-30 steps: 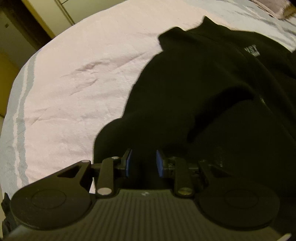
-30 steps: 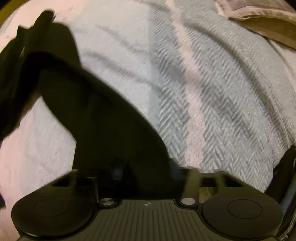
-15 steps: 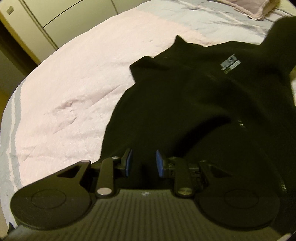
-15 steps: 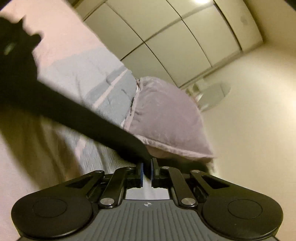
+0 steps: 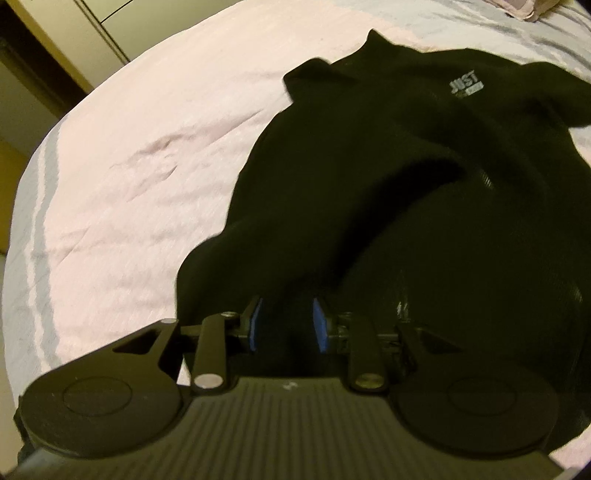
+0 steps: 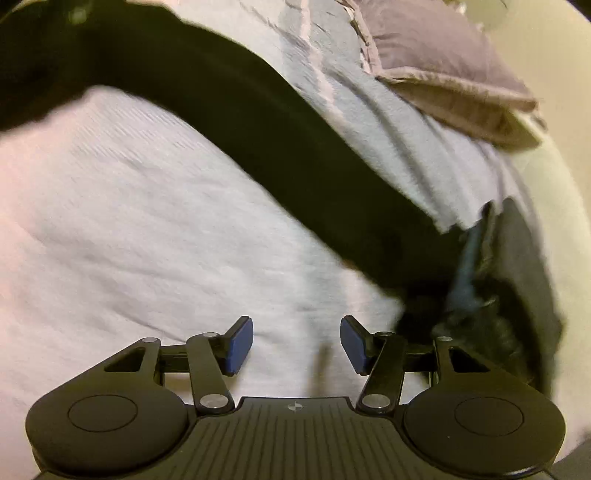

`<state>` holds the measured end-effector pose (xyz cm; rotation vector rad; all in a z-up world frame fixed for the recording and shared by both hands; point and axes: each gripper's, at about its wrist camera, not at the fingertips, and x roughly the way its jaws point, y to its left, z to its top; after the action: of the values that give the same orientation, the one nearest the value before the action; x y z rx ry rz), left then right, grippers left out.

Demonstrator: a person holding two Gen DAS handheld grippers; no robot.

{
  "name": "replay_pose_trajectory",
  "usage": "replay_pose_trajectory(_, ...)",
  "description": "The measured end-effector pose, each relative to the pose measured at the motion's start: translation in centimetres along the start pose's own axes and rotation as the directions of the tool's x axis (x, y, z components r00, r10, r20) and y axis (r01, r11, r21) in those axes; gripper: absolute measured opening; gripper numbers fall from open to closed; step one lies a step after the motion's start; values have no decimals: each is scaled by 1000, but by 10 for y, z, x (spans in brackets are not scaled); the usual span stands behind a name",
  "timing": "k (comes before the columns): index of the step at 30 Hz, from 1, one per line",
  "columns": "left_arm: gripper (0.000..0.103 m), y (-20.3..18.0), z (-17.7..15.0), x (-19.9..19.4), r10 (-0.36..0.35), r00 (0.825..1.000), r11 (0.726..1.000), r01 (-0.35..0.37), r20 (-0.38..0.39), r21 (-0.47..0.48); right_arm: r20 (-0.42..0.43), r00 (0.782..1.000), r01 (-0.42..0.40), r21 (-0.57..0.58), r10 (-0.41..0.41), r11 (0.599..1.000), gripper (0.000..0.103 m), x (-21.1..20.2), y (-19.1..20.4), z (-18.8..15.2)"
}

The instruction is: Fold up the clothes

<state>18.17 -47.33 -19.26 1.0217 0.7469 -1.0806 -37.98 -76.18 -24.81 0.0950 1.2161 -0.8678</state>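
A black sweatshirt [image 5: 388,166] with a white "JUST" logo [image 5: 465,86] lies spread on the pale pink bed cover [image 5: 147,147]. My left gripper [image 5: 286,317] sits at the garment's near edge. A thick fold of its black cloth fills the gap between the blue pads while the jaws are opening slightly. In the right wrist view, one black sleeve [image 6: 277,140] stretches across the cover from upper left to the right. My right gripper [image 6: 295,332] hovers over bare cover just short of the sleeve, its jaws opening with nothing between them.
A mauve pillow [image 6: 443,74] lies at the head of the bed on a grey-blue striped blanket [image 6: 332,74]. A blurred dark object with a blue strap [image 6: 465,266] is at the right edge. Pale wardrobe doors [image 5: 103,22] stand beyond the bed.
The right gripper let go of the sleeve, opened wide and swung down toward the bed. The sleeve now lies stretched on the cover. The left gripper shifted a little, still holding cloth.
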Motion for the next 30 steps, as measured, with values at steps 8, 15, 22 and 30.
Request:
replay_pose_trajectory(8,39,39,-65,-16,-12,998,998,8,-63,-70,118,945,-313,58,305,948,55,-67,95,27)
replay_pose_trajectory(15,52,85,-142,-4,-138,982,982,118,-132,-151,178,890,-422,-31,420,906,55,-132,206,51)
replay_pose_trajectory(22,54,148,-205,0,-329,944,928,316,-37,-195,194,886,-431,10,421,902,56,-196,307,67)
replay_pose_trajectory(30,52,180,-279,-8,-540,841,830,525,-33,-189,104,767,-636,-9,633,771,56,-226,479,98)
